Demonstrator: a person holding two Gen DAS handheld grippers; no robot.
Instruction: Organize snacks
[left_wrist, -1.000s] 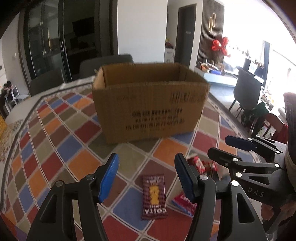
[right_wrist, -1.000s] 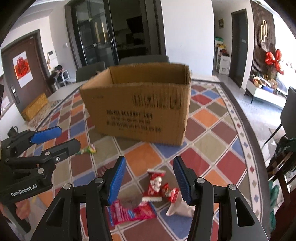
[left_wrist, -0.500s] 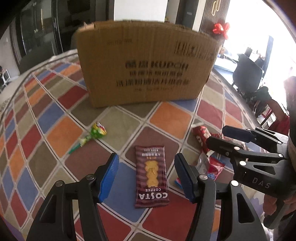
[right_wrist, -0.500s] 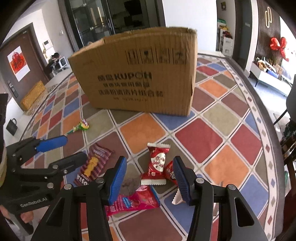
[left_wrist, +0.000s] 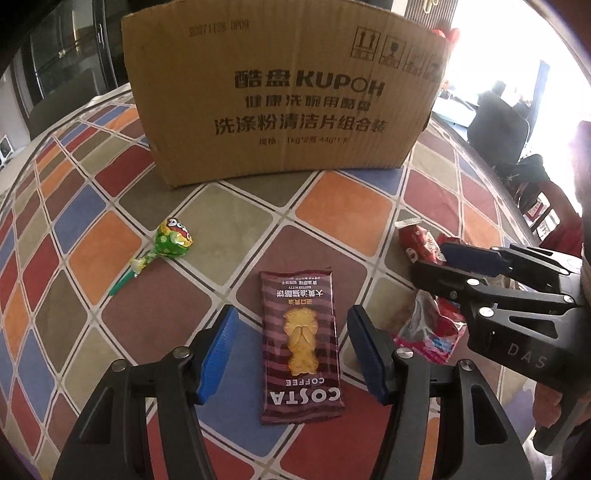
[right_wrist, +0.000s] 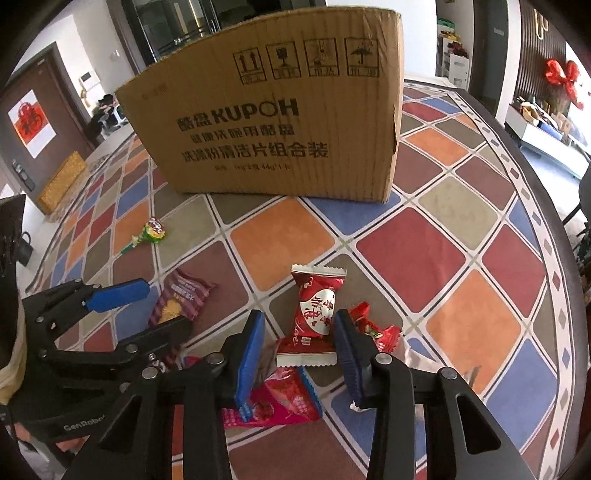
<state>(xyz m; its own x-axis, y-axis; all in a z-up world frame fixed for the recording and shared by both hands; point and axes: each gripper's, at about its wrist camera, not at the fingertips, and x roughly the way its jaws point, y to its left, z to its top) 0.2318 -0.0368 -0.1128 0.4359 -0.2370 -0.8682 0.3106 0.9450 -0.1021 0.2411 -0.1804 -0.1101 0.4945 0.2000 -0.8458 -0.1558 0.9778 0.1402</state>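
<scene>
My left gripper (left_wrist: 291, 345) is open, low over the table, its blue pads either side of a brown Costa Coffee biscuit packet (left_wrist: 300, 341) that lies flat. My right gripper (right_wrist: 298, 338) is open, its pads either side of a red and white candy packet (right_wrist: 314, 317). A pink packet (right_wrist: 284, 400) and a small red sweet (right_wrist: 376, 330) lie by it. A green lollipop (left_wrist: 168, 245) lies to the left. The open cardboard box (left_wrist: 284, 92) stands behind the snacks. The right gripper (left_wrist: 461, 264) also shows in the left wrist view.
The round table carries a cloth (right_wrist: 406, 251) of coloured diamond patches. Its edge curves close on the right, with chairs (left_wrist: 498, 129) beyond it. The box (right_wrist: 280, 125) blocks the far side.
Both grippers have dropped and moved forward towards the snacks. The left one now straddles the Costa packet and the right one straddles the red and white candy. Both stay open.
</scene>
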